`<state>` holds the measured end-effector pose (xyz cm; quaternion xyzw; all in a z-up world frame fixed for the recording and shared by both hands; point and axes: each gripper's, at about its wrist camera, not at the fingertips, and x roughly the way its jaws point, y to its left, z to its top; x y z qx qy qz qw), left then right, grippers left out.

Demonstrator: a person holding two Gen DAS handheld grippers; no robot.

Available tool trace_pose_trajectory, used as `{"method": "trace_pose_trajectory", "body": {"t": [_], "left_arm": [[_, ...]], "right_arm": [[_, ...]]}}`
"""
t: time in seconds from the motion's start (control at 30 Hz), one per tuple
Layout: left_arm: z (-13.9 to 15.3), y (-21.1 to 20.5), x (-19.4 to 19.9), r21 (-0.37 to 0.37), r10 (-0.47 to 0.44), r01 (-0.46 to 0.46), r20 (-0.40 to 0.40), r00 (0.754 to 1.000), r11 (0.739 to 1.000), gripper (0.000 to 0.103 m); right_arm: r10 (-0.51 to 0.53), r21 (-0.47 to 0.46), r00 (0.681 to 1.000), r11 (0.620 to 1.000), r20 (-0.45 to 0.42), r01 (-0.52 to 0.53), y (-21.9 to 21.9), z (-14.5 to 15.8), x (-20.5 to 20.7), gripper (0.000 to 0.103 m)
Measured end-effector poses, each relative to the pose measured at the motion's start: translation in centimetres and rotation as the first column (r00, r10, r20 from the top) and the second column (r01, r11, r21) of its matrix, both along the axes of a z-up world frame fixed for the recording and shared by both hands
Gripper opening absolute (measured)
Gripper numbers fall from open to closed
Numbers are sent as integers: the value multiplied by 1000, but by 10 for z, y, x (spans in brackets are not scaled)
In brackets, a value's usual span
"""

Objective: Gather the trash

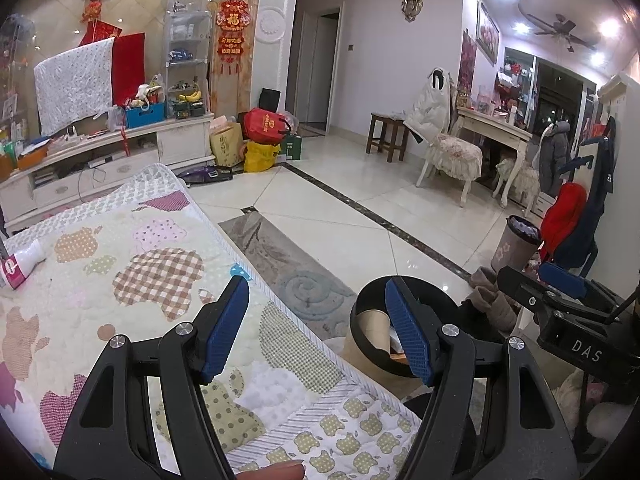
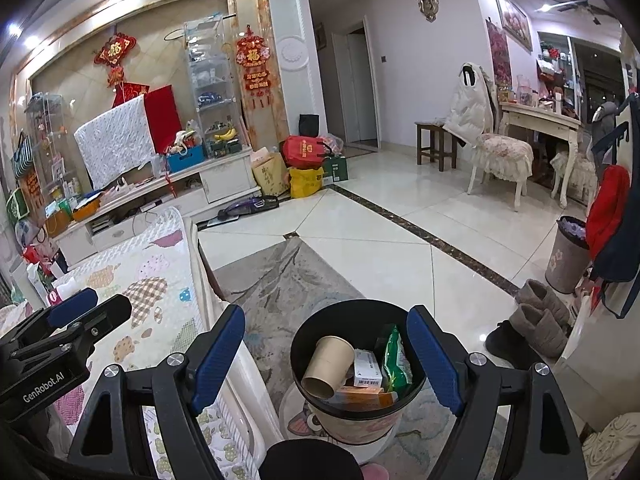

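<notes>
**Trash bin on the rug, both claws empty**

Item one: a black-lined bin standing on the rug, just beside the edge of the worktop. I count inside it a tan paper cup lying on its side, a white carton with a barcode, a green wrapper and an orange box.

Item two: my right claw, held above the bin with the bin showing between its blue pads. The jaws stand wide apart and grip nothing.

Item three: my left claw, held over the corner of the worktop, which is covered by a quilted patchwork cloth. Its jaws stand apart with nothing between them; the bin sits behind the right-hand pad in that view.

Item four: a white bottle with a pink label, lying on its side on the cloth near the far left edge, well apart from both claws.

Item five, further out: a second, grey bin near hanging coats, and grey boots on the tiled floor.
</notes>
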<state>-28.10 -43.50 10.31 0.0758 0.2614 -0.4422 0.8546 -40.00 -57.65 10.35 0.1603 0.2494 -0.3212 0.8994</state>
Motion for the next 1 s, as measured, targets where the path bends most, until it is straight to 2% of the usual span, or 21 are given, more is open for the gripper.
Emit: {"method": "trace_pose_trajectory", "body": {"t": [1.0], "left_arm": [[-2, 1, 2, 12, 7, -7, -6, 1000, 1000, 70]], "right_arm": [[6, 18, 1000, 1000, -15, -5, -1, -7, -1, 82]]}}
